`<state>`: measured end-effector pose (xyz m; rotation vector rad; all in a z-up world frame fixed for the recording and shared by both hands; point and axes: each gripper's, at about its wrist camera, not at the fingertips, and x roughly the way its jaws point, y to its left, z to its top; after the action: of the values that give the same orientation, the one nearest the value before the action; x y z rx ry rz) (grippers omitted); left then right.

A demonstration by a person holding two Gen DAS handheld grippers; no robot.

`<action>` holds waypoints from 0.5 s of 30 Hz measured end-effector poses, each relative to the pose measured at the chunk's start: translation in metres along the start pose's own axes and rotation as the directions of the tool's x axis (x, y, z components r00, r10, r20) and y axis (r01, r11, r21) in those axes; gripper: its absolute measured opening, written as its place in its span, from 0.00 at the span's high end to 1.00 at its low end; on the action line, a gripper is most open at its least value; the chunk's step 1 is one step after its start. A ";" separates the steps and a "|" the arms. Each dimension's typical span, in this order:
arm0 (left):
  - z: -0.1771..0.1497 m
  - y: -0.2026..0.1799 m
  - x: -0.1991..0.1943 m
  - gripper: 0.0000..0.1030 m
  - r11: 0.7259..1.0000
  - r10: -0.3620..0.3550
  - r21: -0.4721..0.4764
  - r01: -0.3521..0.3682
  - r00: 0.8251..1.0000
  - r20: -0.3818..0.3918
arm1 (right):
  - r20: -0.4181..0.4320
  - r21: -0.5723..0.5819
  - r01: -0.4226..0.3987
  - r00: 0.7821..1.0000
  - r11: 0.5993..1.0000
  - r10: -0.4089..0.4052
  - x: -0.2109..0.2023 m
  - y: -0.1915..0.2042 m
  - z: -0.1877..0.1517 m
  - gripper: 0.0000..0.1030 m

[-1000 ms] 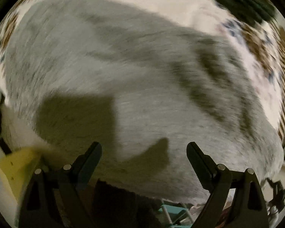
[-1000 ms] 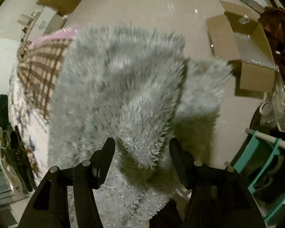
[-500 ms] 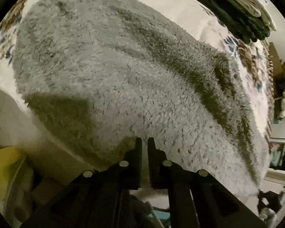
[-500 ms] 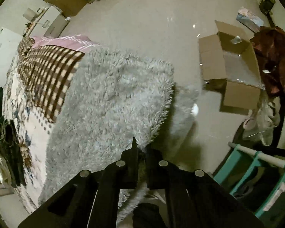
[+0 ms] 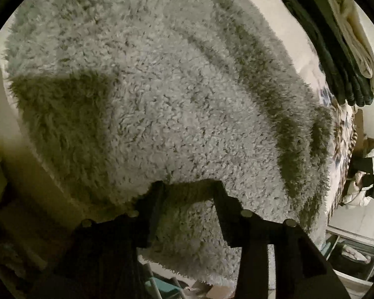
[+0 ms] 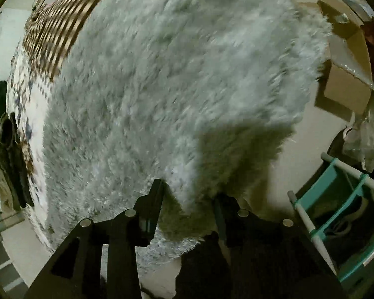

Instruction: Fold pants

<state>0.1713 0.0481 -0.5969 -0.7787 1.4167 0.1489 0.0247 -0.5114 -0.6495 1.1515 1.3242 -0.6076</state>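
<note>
Both grippers, pressed together on the fleece half a second ago, now stand with their jaws spread, and the fabric lies closer and fuller in each view.

Left wrist view: the left gripper [image 5: 187,186] is spread, its two dark fingers parted with fleece showing between them; the near hem runs just at the fingertips, and contact cannot be confirmed. The pants [image 5: 162,94], grey and shaggy, cover most of the bed [image 5: 301,49], whose pale patterned cover shows only along the far edge and the right side. Long shadowed creases run toward the bed's right edge. The near hem overhangs the bed's near edge. A stack of folded dark and cream garments [image 5: 336,37] sits at the far right corner of the bed.

Right wrist view: the right gripper [image 6: 189,191] is likewise spread, with the fleece edge lying between the parted fingers; nothing is pinched as far as can be seen. The pants [image 6: 174,74] lie over the bed's right portion, their far edge reaching past a brown checked blanket [image 6: 59,30]. A cardboard box [image 6: 346,57] stands open on the floor beyond, and a teal rack [image 6: 341,211] is near the gripper's right side.

Assessment: a fold appears laid and released, as the cloth reads doubled at the near hem. The bundle remains wide and creased; in my judgement at least one further fold and smoothing are outstanding.
</note>
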 end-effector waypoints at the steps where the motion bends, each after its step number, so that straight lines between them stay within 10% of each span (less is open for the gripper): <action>1: -0.002 -0.002 -0.003 0.94 1.000 0.006 0.020 -0.006 1.000 0.008 | 0.014 -0.011 0.002 1.000 1.000 -0.002 0.000 0.003 -0.003 0.88; 8: -0.015 0.025 -0.033 0.97 1.000 0.015 0.024 -0.015 1.000 0.002 | 0.093 -0.035 0.045 0.995 0.998 -0.042 -0.024 0.011 -0.018 0.95; 12: -0.009 0.050 -0.041 0.93 0.993 -0.094 -0.067 0.092 0.995 -0.023 | 0.044 -0.040 0.032 0.999 0.999 -0.030 -0.029 0.003 -0.020 0.90; 13: -0.006 0.052 -0.041 0.88 0.988 -0.128 -0.084 0.126 0.992 -0.021 | 0.016 -0.054 0.021 1.000 0.998 -0.020 -0.026 0.004 -0.021 0.86; 15: -0.001 0.054 -0.038 0.43 0.987 -0.131 -0.094 0.129 0.991 -0.020 | -0.053 -0.068 -0.027 0.998 0.997 0.024 -0.016 0.005 -0.027 0.66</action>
<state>0.1349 0.1016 -0.5830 -0.9503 1.3864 0.1045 0.0145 -0.4889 -0.6289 1.1329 1.3628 -0.5123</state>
